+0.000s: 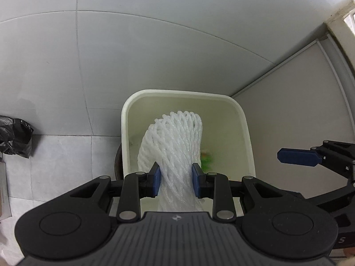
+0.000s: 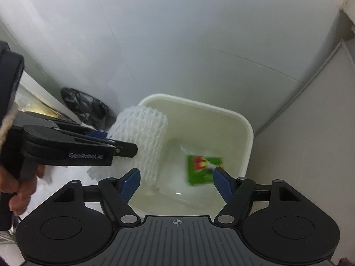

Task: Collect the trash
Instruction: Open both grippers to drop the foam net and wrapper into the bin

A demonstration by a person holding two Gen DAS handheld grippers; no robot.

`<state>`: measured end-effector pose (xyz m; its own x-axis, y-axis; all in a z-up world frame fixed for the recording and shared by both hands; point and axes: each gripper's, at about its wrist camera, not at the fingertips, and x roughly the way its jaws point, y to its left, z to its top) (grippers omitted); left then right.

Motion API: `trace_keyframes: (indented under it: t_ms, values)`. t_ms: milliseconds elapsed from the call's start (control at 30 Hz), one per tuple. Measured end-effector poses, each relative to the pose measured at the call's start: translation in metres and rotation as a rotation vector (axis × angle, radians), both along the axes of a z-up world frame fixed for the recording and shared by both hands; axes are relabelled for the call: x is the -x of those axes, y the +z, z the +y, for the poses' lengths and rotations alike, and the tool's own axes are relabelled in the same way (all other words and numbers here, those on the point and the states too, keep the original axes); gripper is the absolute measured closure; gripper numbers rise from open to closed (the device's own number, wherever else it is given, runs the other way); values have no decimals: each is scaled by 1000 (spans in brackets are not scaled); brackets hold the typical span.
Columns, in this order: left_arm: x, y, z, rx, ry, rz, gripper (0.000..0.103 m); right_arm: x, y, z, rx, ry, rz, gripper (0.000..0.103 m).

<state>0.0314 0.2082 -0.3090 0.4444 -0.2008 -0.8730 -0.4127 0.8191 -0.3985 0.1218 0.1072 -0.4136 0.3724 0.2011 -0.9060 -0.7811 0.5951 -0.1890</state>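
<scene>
The left gripper (image 1: 175,180) is pinched on a white foam fruit net (image 1: 175,146), its blue pads pressing the sleeve's waist from both sides. The net's long axis runs forward and down along the gripper, and its far end hangs over the open mouth of the cream waste bin (image 1: 133,102), directly below. So the coming move looks like a plain release: the net should fall straight in. The right gripper (image 2: 176,182) stands wide open and empty above the same bin, just beside the left; a green snack wrapper (image 2: 203,169), blurred, shows inside the bin between its fingers. The bin stands on a pale tiled floor (image 1: 66,155) in a corner of white tiled wall (image 1: 155,44), with a crumpled black plastic bag (image 1: 14,136) nearby to the left.
</scene>
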Motion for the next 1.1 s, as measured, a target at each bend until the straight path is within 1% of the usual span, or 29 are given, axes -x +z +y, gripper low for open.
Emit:
trace_keyframes:
  t_ms: [67,100,133,200,267,333,467,500,533,600,633,700,800,967,1100]
  values:
    - [-2,0,-1,2,-5,1,77,-3,0,0,1,-16,7,31]
    - [-3,0,1,1,-9,5,74,-6,1,3,-7,-30,19,30]
    - [-6,-1,2,-7,-12,16,69,-8,1,2,-16,-42,33,27]
    - [-8,-1,2,-28,-4,30,61,-9,3,0,-22,-72,51,27]
    - [-8,-1,2,-24,9,26,59,-9,9,-3,-19,-87,46,26]
    - [-8,-1,3,-19,15,28,53,-9,12,-4,-18,-92,42,26]
    - [-9,-1,2,-26,10,37,48,-8,16,-6,-14,-101,34,26]
    - [-10,-1,2,-26,10,39,45,-8,18,-6,-14,-102,34,25]
    - [-10,-1,1,-30,10,41,41,-7,19,-6,-14,-102,34,24]
    - [-13,2,1,-40,9,38,39,-6,24,-7,-15,-99,31,23]
    - [-13,3,1,-43,8,36,37,-4,36,-11,-15,-96,32,23]
    - [-15,5,0,-49,9,34,34,-4,43,-12,-16,-93,33,23]
    - [-14,10,2,-59,13,33,31,-3,47,-9,-26,-91,37,23]
    - [-12,22,5,-69,21,32,25,1,59,-6,-40,-70,30,22]
    - [-10,35,4,-103,18,35,17,9,72,0,-61,-44,29,21]
